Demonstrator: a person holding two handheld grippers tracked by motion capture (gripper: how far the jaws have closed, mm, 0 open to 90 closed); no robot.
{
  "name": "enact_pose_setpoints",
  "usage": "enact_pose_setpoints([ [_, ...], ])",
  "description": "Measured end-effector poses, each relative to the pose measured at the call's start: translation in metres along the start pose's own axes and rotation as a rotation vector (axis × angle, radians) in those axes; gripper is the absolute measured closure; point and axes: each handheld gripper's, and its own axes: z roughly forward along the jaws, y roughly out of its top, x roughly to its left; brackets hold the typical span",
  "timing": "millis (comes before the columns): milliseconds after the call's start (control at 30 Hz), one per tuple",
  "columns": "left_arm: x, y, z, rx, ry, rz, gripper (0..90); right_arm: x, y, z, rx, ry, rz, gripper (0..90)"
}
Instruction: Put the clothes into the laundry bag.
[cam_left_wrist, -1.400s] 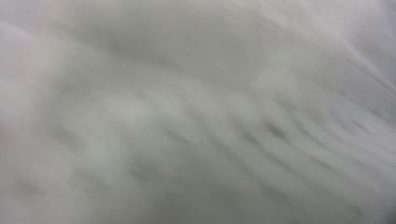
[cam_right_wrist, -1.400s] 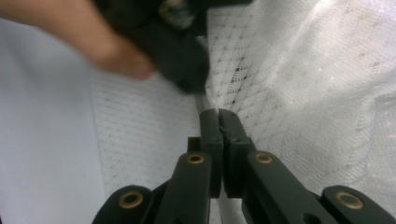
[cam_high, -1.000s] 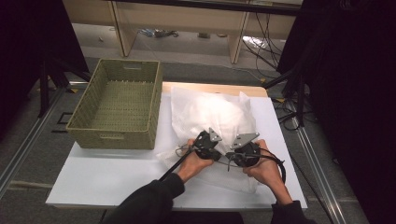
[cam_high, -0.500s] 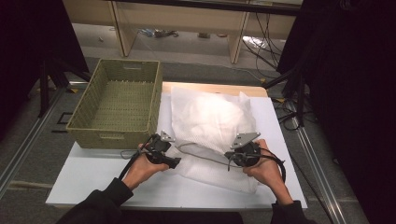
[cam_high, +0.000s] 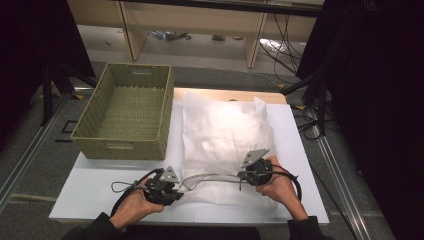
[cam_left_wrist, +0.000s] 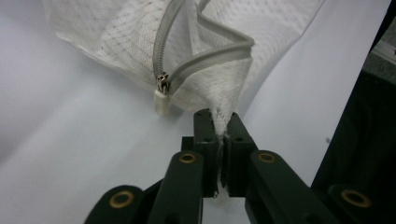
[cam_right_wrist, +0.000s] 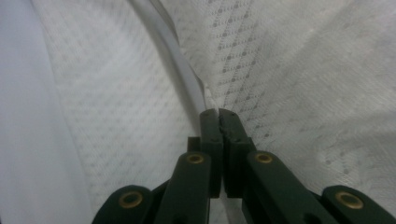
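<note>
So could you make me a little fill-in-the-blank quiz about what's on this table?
1. The white mesh laundry bag closes with a ____.
2. The left gripper is shut on a ____ of the bag.
3. The woven basket left of the bag holds ____.
4. The right gripper pinches the bag beside its ____ edge.

Missing words: zipper; corner; nothing; zipper

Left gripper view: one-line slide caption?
Left gripper shut on a corner of the white mesh bag, zipper pull just beyond the jaws.
</note>
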Motion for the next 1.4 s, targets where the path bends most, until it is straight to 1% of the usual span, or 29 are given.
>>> enact_pose_setpoints([
  [33,0.003,0.0,-0.002,0.027,-0.004,0.015,84.0,0.002,-0.002,0.005,0.03,0.013,0.002,90.0],
  [67,0.005,0.0,-0.002,0.024,-0.011,0.015,83.2,0.002,-0.004,0.008,0.047,0.029,-0.001,90.0],
  [133,0.006,-0.002,-0.001,0.007,-0.009,0.017,79.6,0.004,-0.005,0.008,0.053,0.036,0.006,90.0],
  [200,0.007,-0.002,-0.002,0.02,-0.015,0.027,78.7,0.003,-0.003,0.006,0.027,0.026,-0.001,90.0],
  [267,0.009,-0.002,-0.001,0.017,-0.021,0.011,74.8,0.002,-0.004,0.007,0.033,0.026,0.012,90.0],
  [300,0.01,-0.003,0.001,0.007,-0.019,0.001,71.2,0.001,-0.006,0.009,0.04,0.027,0.006,90.0],
  [333,0.012,-0.003,0.0,0.006,-0.006,0.016,67.3,-0.001,-0.009,0.013,0.051,0.026,0.005,90.0],
  [367,0.007,-0.004,0.002,-0.041,0.014,-0.055,62.0,-0.002,-0.011,0.016,0.059,0.031,0.011,90.0],
  [400,0.008,-0.003,0.0,-0.049,0.029,-0.03,55.0,-0.004,-0.012,0.017,0.057,0.044,0.028,90.0],
  [433,0.008,-0.002,-0.002,-0.074,0.044,-0.038,48.2,-0.006,-0.012,0.017,0.053,0.046,0.032,90.0],
  [467,0.008,-0.002,-0.002,-0.108,0.044,-0.048,44.2,-0.006,-0.013,0.015,0.046,0.044,0.043,89.8],
  [533,0.007,-0.001,-0.007,-0.122,0.072,-0.06,39.1,-0.006,-0.013,0.012,0.02,0.03,0.052,88.1],
  [600,0.008,-0.002,-0.009,-0.149,0.086,-0.084,34.3,-0.007,-0.012,0.01,0.013,0.022,0.069,81.2],
  [700,0.008,-0.002,-0.016,-0.177,0.108,-0.09,29.9,-0.009,-0.011,0.005,-0.011,0.008,0.107,72.8],
  [733,0.008,-0.002,-0.017,-0.183,0.115,-0.1,28.8,-0.011,-0.01,0.001,-0.029,-0.008,0.088,68.5],
  [767,0.009,-0.003,-0.019,-0.194,0.119,-0.099,28.5,-0.01,-0.009,-0.001,-0.046,-0.008,0.108,64.8],
  [800,0.009,-0.003,-0.021,-0.201,0.14,-0.101,28.2,-0.009,-0.008,-0.002,-0.08,-0.045,0.127,59.8],
  [867,0.008,-0.003,-0.026,-0.24,0.175,-0.099,27.1,-0.011,-0.007,-0.009,-0.126,-0.058,0.146,54.3],
  [900,0.01,-0.003,-0.03,-0.248,0.174,-0.101,25.8,-0.012,-0.007,-0.011,-0.132,-0.065,0.153,52.3],
  [933,0.009,-0.002,-0.031,-0.276,0.168,-0.131,23.5,-0.012,-0.007,-0.014,-0.168,-0.07,0.148,49.0],
  [1000,0.009,-0.002,-0.035,-0.304,0.177,-0.144,19.6,-0.013,-0.006,-0.02,-0.191,-0.07,0.178,45.6],
  [1033,0.01,-0.002,-0.037,-0.305,0.173,-0.143,17.1,-0.013,-0.006,-0.021,-0.22,-0.09,0.188,44.2],
  [1133,0.011,-0.005,-0.041,-0.328,0.177,-0.159,16.8,-0.018,-0.005,-0.024,-0.236,-0.082,0.194,40.7],
  [1167,0.014,-0.006,-0.043,-0.319,0.18,-0.131,16.7,-0.019,-0.005,-0.025,-0.248,-0.079,0.196,39.8],
  [1233,0.017,-0.008,-0.045,-0.318,0.2,-0.126,16.8,-0.02,-0.005,-0.025,-0.262,-0.078,0.22,37.8],
  [1300,0.019,-0.01,-0.045,-0.329,0.194,-0.16,16.8,-0.021,-0.004,-0.025,-0.274,-0.092,0.221,36.3],
  [1333,0.02,-0.01,-0.044,-0.348,0.202,-0.162,16.8,-0.02,-0.004,-0.026,-0.274,-0.096,0.225,35.0],
  [1367,0.022,-0.011,-0.046,-0.324,0.196,-0.14,16.8,-0.02,-0.004,-0.025,-0.283,-0.098,0.214,34.7],
  [1400,0.022,-0.012,-0.047,-0.323,0.211,-0.134,17.1,-0.02,-0.004,-0.026,-0.29,-0.099,0.216,34.4],
])
